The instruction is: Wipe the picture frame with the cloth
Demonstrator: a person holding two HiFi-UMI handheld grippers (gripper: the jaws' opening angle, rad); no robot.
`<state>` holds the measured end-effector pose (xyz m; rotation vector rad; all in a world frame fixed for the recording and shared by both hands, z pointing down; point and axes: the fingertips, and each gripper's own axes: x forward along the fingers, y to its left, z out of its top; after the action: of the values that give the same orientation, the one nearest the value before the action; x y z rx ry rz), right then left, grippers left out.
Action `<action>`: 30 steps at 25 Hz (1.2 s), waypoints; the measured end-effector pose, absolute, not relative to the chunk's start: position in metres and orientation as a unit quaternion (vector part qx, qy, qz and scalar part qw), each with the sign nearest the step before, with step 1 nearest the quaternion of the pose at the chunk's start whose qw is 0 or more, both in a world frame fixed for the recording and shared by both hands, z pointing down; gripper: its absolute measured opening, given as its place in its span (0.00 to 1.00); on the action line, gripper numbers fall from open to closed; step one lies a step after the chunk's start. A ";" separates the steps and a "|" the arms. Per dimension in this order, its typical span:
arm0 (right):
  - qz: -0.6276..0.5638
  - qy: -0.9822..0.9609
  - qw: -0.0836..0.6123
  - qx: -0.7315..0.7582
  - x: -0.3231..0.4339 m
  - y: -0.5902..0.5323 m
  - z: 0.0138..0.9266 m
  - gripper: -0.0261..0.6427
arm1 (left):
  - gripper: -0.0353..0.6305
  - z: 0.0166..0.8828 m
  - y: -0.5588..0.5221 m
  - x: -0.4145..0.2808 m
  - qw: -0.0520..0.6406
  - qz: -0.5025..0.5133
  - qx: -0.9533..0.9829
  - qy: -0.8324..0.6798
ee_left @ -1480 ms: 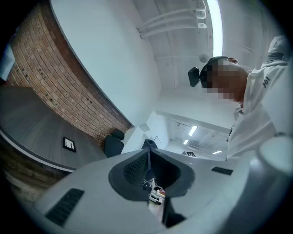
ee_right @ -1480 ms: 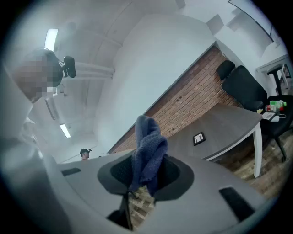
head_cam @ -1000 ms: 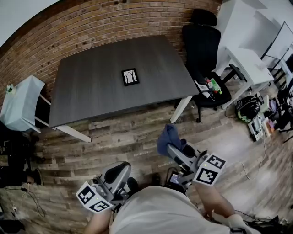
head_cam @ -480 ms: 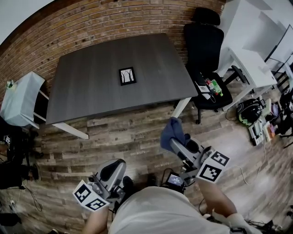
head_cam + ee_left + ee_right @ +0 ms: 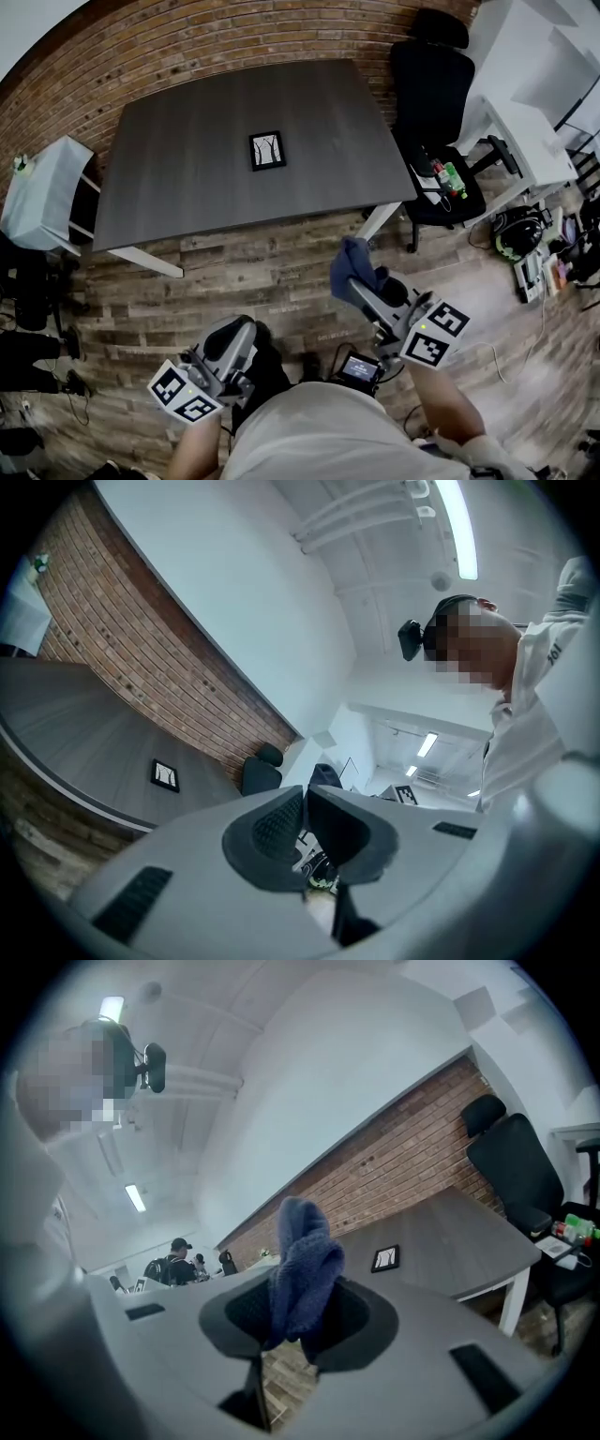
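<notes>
Head view steeply down; gripper views level; distant table (image 5: 187,178), picture frame (image 5: 267,150) shared.

This looks to me like an office or a shared work room, not a home. A long brick wall (image 5: 187,47) runs behind a large dark grey bench (image 5: 178,187), and the floor (image 5: 262,277) is made of wooden planks. A black office chair (image 5: 433,84) stands at the end of the bench, with bottles (image 5: 446,178) lying on its seat. Just beside it are white desks (image 5: 525,141), and bags and loose equipment (image 5: 525,253) lie on the floor near them. Long strip lights (image 5: 459,527) shine overhead, next to bare pipes (image 5: 361,513). Further back, several people (image 5: 173,1260) stand in a bright open area.
</notes>
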<state>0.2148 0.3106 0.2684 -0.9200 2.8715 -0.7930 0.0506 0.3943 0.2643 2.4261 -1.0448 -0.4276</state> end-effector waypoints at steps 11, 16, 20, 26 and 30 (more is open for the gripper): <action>-0.267 0.892 -0.051 -0.360 0.159 0.224 0.314 0.20 | 0.09 0.289 0.293 -0.012 0.248 -0.127 0.895 -0.348; -0.251 0.882 -0.077 -0.392 0.137 0.188 0.318 0.20 | 0.09 0.300 0.252 -0.036 0.259 -0.110 0.904 -0.323; -0.224 0.879 -0.098 -0.409 0.122 0.162 0.314 0.20 | 0.09 0.310 0.224 -0.047 0.256 -0.092 0.912 -0.309; -0.183 0.882 -0.136 -0.412 0.105 0.125 0.309 0.20 | 0.21 0.329 0.192 -0.056 0.254 -0.060 0.912 -0.315; -0.173 0.887 -0.151 -0.400 0.097 0.097 0.316 0.20 | 0.23 0.345 0.172 -0.058 0.255 -0.042 0.907 -0.332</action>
<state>0.0969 0.0971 0.3163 -1.3952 3.0907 -0.6030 -0.0578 0.1720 0.3452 2.4647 -0.9013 -0.1132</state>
